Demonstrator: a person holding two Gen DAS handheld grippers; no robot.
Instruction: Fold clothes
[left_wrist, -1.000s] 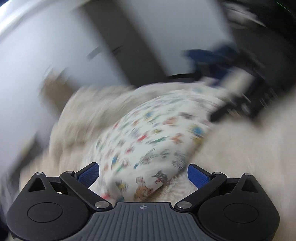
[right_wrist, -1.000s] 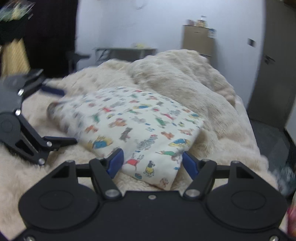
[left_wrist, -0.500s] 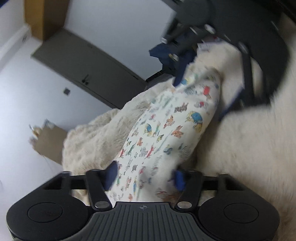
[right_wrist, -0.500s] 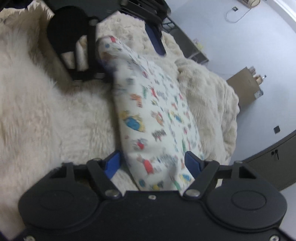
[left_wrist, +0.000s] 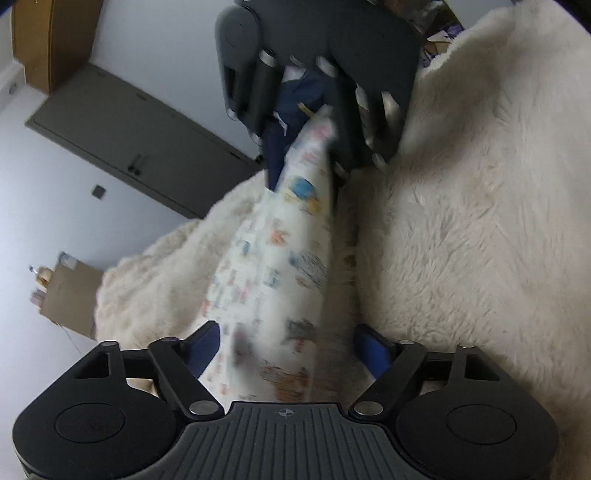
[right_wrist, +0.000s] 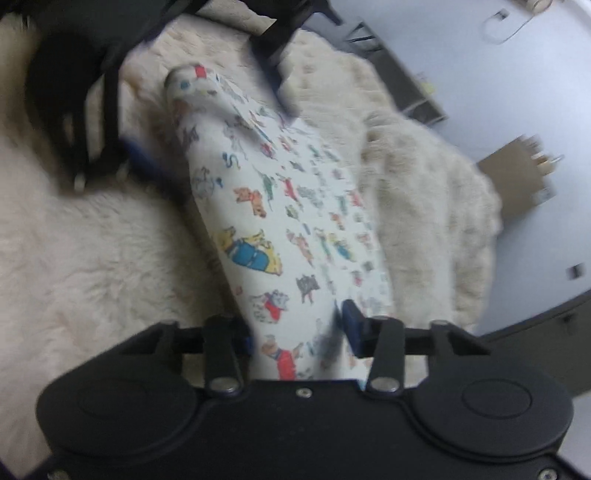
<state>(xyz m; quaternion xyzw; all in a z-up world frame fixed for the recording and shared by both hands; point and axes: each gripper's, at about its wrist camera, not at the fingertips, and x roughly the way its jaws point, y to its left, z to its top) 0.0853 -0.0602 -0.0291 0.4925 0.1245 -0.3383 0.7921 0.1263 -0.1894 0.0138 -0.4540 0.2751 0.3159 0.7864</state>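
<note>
No lettering can be read anywhere; only a small crosshair mark shows on the left hand-held gripper (left_wrist: 286, 343). The folded white garment printed with small coloured cartoon animals (right_wrist: 291, 221) lies on the cream shaggy fur blanket (left_wrist: 461, 221), spanning both tools. The right hand-held gripper (right_wrist: 295, 332) has just narrowed, pinching one end. The left has just widened; blur hides whether its blue pads (left_wrist: 371, 347) touch cloth.

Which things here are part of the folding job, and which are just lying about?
Part of the job:
- garment
- left gripper
- right gripper
- blanket, the work surface

Lying about:
- cardboard box
- door
- dark shelf
</note>
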